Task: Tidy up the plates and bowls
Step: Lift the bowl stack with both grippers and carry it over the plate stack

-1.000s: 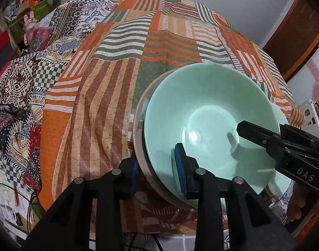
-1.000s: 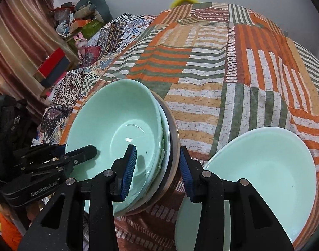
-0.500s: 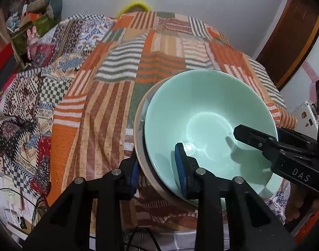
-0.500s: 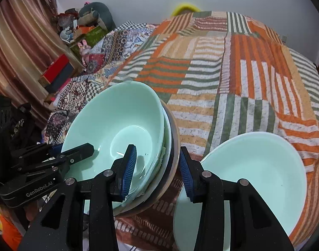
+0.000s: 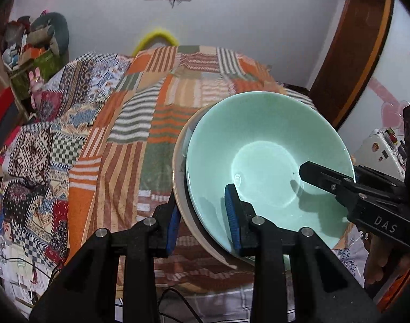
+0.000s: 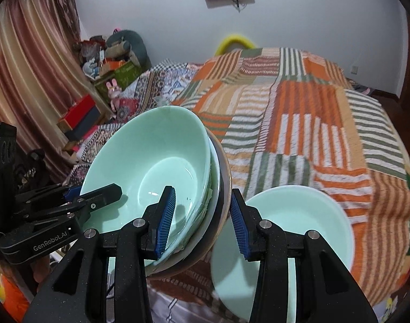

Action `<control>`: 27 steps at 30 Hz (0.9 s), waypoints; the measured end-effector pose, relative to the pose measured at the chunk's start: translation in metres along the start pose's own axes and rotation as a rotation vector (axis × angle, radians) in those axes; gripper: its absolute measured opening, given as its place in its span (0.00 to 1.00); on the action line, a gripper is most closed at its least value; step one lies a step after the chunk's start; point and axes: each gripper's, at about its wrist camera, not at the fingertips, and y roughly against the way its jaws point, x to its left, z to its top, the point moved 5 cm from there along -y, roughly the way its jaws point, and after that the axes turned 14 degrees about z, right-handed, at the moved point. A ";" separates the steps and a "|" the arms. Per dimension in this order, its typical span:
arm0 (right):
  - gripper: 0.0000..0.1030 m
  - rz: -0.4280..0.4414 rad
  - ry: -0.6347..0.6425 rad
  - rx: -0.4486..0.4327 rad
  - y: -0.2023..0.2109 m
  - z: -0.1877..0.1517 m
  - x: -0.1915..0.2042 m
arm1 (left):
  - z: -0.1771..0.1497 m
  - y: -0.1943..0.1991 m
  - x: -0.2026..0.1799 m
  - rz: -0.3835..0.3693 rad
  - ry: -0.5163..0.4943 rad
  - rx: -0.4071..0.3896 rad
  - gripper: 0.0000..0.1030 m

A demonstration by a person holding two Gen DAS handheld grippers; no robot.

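Note:
A stack of dishes, a mint green bowl point(image 5: 266, 158) on top of plates with a beige bottom plate point(image 5: 179, 188), is held in the air above the bed. My left gripper point(image 5: 203, 215) is shut on the stack's left rim. My right gripper point(image 6: 202, 215) is shut on its right rim, one finger inside the bowl point(image 6: 151, 167). The right gripper's finger also shows in the left wrist view point(image 5: 323, 177). A second mint green bowl point(image 6: 285, 231) lies on the bedspread below the right gripper.
A striped orange, green and cream patchwork bedspread point(image 6: 299, 113) covers the bed. Patterned quilts point(image 5: 51, 134) hang on the left side. Boxes and toys point(image 6: 108, 64) are piled by the curtain. A wooden door frame point(image 5: 360, 45) stands at the right.
Both grippers have lifted the stack together, and the bed now lies farther below. The wall and its picture frame have come into view. The second bowl stays on the bed.

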 end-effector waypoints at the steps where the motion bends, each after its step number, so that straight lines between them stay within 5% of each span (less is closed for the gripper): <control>1: 0.37 -0.003 -0.001 -0.008 0.005 0.000 -0.001 | 0.001 0.004 -0.004 -0.004 -0.004 -0.008 0.31; 15: 0.37 -0.063 -0.032 -0.078 0.057 -0.011 -0.031 | 0.001 0.020 -0.065 -0.054 -0.091 -0.023 0.31; 27: 0.37 -0.100 -0.103 -0.068 0.074 -0.032 -0.069 | -0.010 -0.004 -0.115 -0.077 -0.162 0.050 0.31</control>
